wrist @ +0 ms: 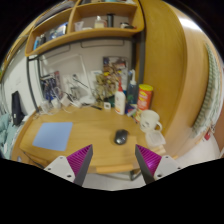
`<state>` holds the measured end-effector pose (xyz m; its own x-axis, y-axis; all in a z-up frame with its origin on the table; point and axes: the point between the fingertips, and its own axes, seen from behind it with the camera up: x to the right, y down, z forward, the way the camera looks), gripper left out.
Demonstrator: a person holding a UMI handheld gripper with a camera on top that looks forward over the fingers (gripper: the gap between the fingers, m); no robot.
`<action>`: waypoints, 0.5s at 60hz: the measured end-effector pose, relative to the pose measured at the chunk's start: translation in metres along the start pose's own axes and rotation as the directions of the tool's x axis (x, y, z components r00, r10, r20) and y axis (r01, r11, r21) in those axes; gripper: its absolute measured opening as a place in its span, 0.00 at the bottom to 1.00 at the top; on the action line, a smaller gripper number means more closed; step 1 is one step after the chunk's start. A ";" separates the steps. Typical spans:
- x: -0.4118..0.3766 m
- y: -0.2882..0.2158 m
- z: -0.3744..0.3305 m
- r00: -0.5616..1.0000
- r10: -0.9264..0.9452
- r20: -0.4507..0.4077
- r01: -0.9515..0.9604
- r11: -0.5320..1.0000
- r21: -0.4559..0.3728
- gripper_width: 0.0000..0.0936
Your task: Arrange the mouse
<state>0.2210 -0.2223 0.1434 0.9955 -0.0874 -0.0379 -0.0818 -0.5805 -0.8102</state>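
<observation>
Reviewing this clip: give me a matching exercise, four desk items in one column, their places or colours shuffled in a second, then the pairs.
Items:
1. mouse
2. mousepad
3. white mug
4. orange canister

Descriptions:
A. light blue, flat, beyond the left finger
B. at the back of the desk, behind the mug
C. dark, on bare wood ahead of the open gripper
D. just right of the mouse

Pairs: 1-C, 2-A, 3-D, 4-B

1. Mouse [121, 137]: on desk [95, 128], ahead of open fingers [82, 158].
2. Pad [53, 135]: on desk, left of mouse.
3. Mug [150, 122]: right of mouse.
4. Shelf [85, 38]: above desk.
</observation>
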 end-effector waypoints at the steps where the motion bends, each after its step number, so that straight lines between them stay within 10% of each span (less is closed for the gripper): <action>1: 0.008 0.008 0.005 1.000 0.003 -0.010 -0.004 1.000 -0.013 0.92; 30: 0.038 0.064 0.148 0.999 0.039 0.025 -0.033 0.979 -0.199 0.89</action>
<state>0.2606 -0.1428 0.0035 0.9925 -0.0891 -0.0840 -0.1225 -0.7269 -0.6757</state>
